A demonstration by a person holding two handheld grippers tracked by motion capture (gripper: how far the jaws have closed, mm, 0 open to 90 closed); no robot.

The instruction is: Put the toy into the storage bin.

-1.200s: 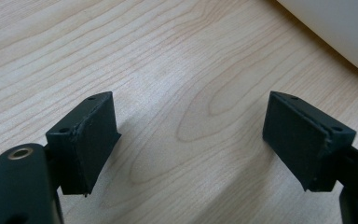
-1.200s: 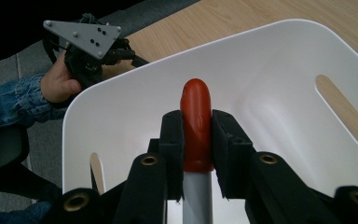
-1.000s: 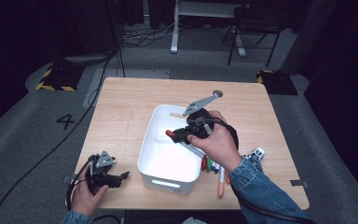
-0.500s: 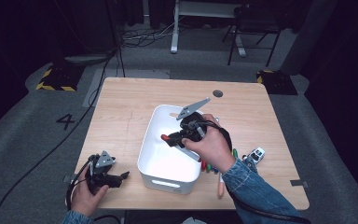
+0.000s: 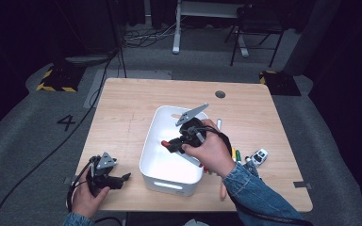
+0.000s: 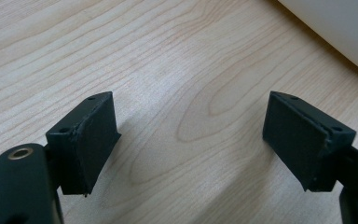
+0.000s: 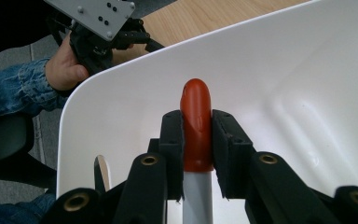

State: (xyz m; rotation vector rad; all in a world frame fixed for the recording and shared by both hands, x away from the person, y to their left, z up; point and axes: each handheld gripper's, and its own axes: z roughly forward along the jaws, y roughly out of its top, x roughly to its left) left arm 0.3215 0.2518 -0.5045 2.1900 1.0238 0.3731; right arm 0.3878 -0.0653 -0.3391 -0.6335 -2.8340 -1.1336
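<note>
The right gripper (image 5: 169,143) reaches over the white plastic bin (image 5: 156,160) in the middle of the wooden desk (image 5: 122,108). The right hand (image 5: 209,150) is wrapped around its body, and the denim-sleeved forearm (image 5: 254,197) runs in from the desk's near right edge. In the right gripper view its fingers (image 7: 172,140) are closed tight on a red-capped marker (image 7: 196,126). The cap pokes out past the fingertips and the pale barrel runs back between them, above the bin's white floor. The gripper's grey plate tilts up toward the far side of the desk.

The left gripper (image 5: 122,178) rests near the desk's near left corner, well apart from the bin, gripped from behind by the left hand (image 5: 87,193). Its fingers (image 6: 86,140) stand wide apart over bare wood with nothing between them (a curve of the bin's wall shows at the upper right of that view).

Just right of the bin lie several more markers (image 5: 235,155), yellow and green among them, and a small white object (image 5: 258,157), possibly a toy car.
</note>
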